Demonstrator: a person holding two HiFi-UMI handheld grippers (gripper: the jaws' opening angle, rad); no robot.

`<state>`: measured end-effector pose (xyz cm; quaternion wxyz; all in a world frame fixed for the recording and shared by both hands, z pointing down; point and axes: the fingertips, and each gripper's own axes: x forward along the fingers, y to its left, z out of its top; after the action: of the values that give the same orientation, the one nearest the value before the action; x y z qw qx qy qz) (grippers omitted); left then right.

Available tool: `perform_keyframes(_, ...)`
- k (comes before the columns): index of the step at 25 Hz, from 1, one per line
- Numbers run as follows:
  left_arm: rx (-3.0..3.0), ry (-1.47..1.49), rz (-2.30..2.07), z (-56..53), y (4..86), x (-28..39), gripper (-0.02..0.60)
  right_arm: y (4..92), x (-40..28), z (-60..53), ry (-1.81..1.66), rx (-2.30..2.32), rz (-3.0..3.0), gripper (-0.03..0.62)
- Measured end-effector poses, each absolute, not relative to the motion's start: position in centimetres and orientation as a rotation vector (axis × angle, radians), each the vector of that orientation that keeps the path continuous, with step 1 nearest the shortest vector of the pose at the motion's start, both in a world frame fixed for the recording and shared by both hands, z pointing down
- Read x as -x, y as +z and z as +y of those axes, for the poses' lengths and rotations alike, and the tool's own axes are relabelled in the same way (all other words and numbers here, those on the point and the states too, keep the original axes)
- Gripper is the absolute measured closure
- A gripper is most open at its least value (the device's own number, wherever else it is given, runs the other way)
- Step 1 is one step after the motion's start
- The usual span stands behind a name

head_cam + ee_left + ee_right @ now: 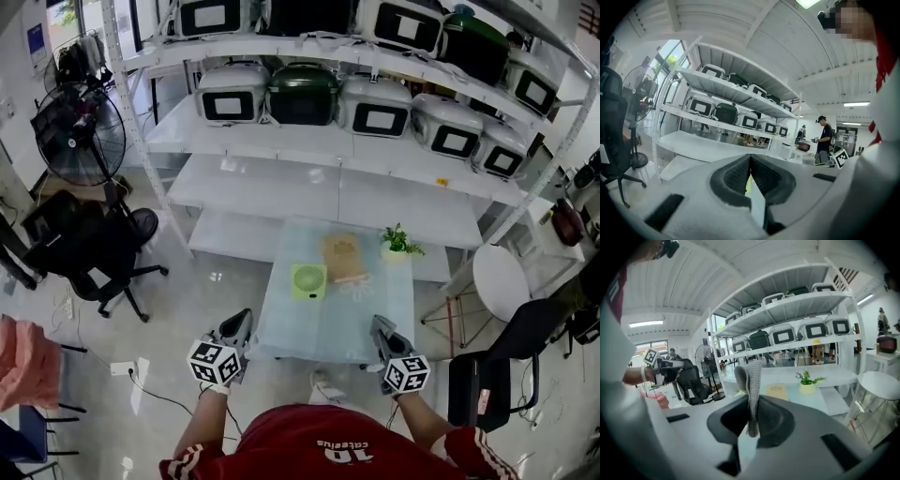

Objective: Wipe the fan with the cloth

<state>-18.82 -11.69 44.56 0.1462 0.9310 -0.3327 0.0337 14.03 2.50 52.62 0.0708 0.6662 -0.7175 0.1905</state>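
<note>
– Cloth [751, 380] was in the right gripper [382, 328], a grey knit strip pinched between jaws closed tight on it, its free end standing up past the tips. Where was the fan?
– Small green fan [308, 281] lay flat on the glass table [281, 333], near the middle and well ahead of both grippers. The right gripper hung at the near edge, apart from it, so no wiping was under way. I judged the reach came next.
– And the left gripper [239, 323]?
– Its jaws met at the tips with nothing between them. It hovered off the table's near left corner, probably placed there to steady the fan if needed.
– Room to move?
– Open glass lay between the grippers and the fan, a clear straight run. Just beside the fan on its right sat a tan flat thing [343, 258]. Beyond that a potted plant [398, 242] stood near the far right edge, so a wide sweep could have knocked either. The fan looked light, and a hard wipe might have pushed it toward the far edge, where the shelves [309, 187] began
</note>
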Motion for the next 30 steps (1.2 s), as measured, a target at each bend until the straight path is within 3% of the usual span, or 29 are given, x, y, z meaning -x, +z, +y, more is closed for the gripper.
perform_keyframes(11,-2.687,-0.020,-0.894,-9.7,40.6,21.2,0.581,45.0,-12.9,8.6,0.627,-2.203,-2.117,0.572)
perform_keyframes(23,-2.738,-0.104,-0.666,-1.9,35.4,16.6,0.580,36.0,-7.8,8.4,0.288,-1.982,-2.318,0.571)
perform_keyframes(30,-2.829,-0.148,-0.584,6.3,31.0,11.2,0.580,31.7,-9.7,15.9,0.324,-2.036,-2.441,0.571)
